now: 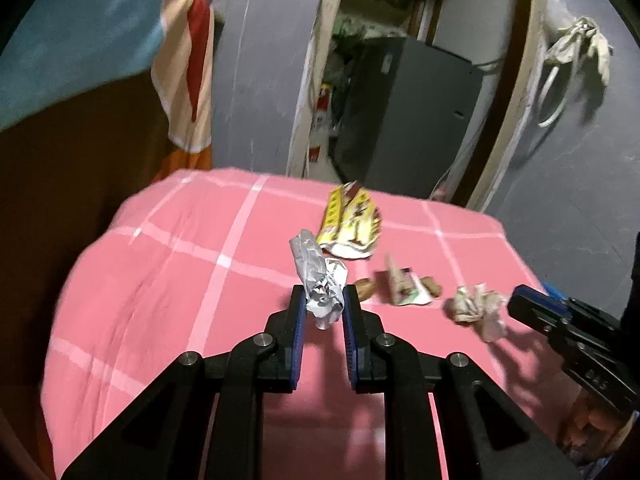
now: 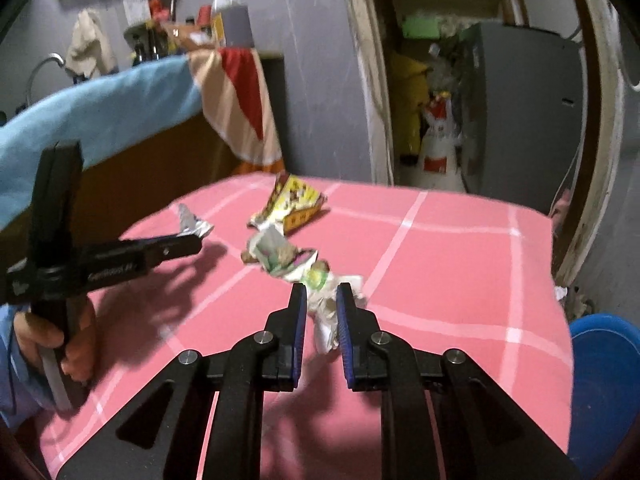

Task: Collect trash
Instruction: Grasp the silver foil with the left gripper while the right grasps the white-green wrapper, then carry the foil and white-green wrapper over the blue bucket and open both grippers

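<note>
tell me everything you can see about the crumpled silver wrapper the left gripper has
The silver wrapper is a crumpled, foil-like strip, shiny grey with dark print on a white patch. It stands roughly upright, pinched at its lower end in the shut jaws of the left gripper, apparently lifted off the pink checked cloth, with the yellow packet behind it.

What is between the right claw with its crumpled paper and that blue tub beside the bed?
Nothing visible. The right claw is shut on the crumpled paper wad, and only bare pink checked bedspread lies between it and the blue tub at the bed's right edge. Whether the tub is the bin is unclear.
</note>
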`<state>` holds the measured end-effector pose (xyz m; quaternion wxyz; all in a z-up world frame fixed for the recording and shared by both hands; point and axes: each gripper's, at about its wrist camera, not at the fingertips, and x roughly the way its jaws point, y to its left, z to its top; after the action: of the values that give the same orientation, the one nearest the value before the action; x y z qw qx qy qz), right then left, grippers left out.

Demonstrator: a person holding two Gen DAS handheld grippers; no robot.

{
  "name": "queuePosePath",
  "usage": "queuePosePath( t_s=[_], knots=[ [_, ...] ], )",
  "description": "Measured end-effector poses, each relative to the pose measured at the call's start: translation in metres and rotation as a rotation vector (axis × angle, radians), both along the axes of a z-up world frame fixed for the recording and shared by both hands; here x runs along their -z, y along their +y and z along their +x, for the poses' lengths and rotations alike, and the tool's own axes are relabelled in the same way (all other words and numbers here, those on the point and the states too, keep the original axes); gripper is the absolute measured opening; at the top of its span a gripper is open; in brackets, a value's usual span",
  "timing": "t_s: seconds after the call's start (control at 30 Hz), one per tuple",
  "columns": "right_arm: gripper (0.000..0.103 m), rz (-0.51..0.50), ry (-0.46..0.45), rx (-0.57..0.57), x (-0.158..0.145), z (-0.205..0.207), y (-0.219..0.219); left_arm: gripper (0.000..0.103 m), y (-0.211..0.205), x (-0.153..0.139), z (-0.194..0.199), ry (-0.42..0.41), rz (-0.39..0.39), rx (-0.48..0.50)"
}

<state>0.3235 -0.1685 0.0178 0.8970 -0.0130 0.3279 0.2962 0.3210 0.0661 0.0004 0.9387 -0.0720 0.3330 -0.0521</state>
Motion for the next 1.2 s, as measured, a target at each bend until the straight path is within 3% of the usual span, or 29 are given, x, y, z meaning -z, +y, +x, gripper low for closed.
queuePosePath(
  t_s=[0.17, 0.3, 0.57, 0.73, 0.77, 0.8, 0.9, 1.0, 1.2],
  knots=[
    [0.014, -0.018, 0.024, 0.007, 0.004, 0.003, 0.000, 0.014, -0.014, 0.005, -0.003, 0.034, 0.034, -0.006],
    [0.041, -0.033, 0.061, 0.003, 0.010, 0.009, 0.004, 0.014, -0.011, 0.013, -0.002, 0.084, 0.027, -0.029],
    [0.047, -0.152, 0.144, -0.026, 0.021, 0.027, 0.025, 0.014, -0.003, 0.017, -0.003, 0.092, -0.003, -0.038],
    [0.045, -0.207, 0.179, -0.034, 0.026, 0.035, 0.033, 0.014, 0.004, 0.021, 0.001, 0.111, -0.041, -0.040],
    [0.041, -0.210, 0.177, -0.028, 0.027, 0.035, 0.033, 0.014, 0.005, 0.021, 0.002, 0.114, -0.048, -0.042],
    [0.031, -0.208, 0.174, -0.022, 0.027, 0.035, 0.031, 0.014, 0.006, 0.021, 0.002, 0.115, -0.055, -0.043],
    [0.023, -0.189, 0.170, -0.024, 0.027, 0.032, 0.028, 0.014, 0.006, 0.020, 0.001, 0.101, -0.057, -0.041],
    [0.021, -0.174, 0.152, -0.026, 0.026, 0.029, 0.027, 0.014, 0.001, 0.015, -0.004, 0.074, -0.042, -0.035],
    [0.022, -0.034, 0.022, -0.006, 0.002, 0.010, 0.004, 0.014, -0.010, 0.000, -0.017, -0.018, -0.073, -0.021]
  ],
)
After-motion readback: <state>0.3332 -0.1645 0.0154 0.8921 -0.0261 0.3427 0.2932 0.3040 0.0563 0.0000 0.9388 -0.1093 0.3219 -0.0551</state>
